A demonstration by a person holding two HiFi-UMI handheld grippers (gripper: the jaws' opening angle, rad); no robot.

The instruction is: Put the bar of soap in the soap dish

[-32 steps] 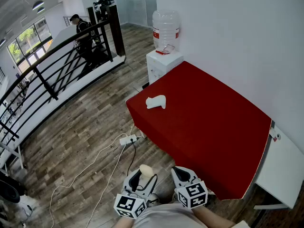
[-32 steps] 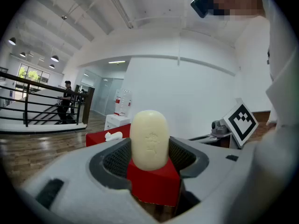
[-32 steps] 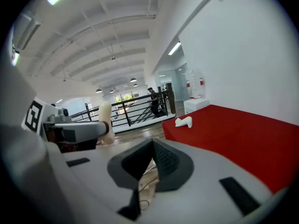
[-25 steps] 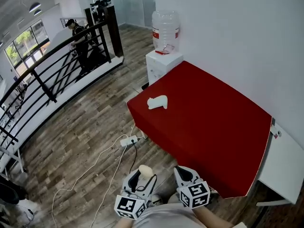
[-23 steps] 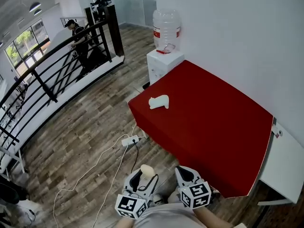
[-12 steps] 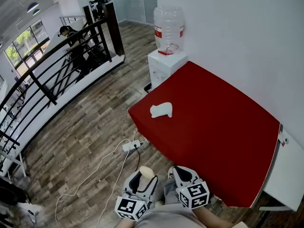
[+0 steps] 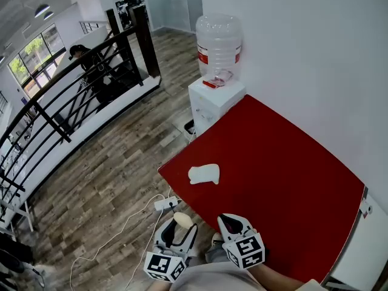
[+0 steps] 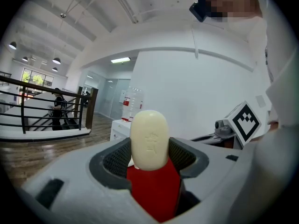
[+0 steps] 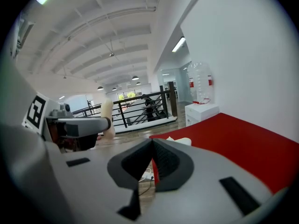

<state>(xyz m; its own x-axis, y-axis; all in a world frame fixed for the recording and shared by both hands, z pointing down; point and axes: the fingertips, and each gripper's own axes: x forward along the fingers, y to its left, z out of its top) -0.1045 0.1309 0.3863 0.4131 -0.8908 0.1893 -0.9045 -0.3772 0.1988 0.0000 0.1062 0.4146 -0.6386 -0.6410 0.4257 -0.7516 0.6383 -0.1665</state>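
The bar of soap (image 8: 149, 139) is cream-coloured and rounded. It stands upright between the jaws of our left gripper (image 8: 149, 157), which are closed on its lower part, while its top rises clear above the pads. In the head view this gripper sits low in the picture, over the wooden floor (image 7: 109, 180) and just off the near corner of the red table (image 7: 285, 180).

The soap dish (image 7: 204, 174) is well apart from the soap. It lies on the red table close to the table's left edge. It is a small white piece, and from this height we can only say it looks shallow and irregular in outline.

Our right gripper (image 9: 152, 164) is beside the left one and holds nothing. Its jaws are closed, with the pads meeting at the tips.

A white power strip (image 7: 168, 204) with trailing cables lies on the floor between the table corner and the left gripper. A water dispenser (image 7: 217, 96) with a clear bottle stands against the wall at the table's far end. Off to the left runs a black railing (image 7: 60, 99), with a person (image 7: 85, 59) behind it.
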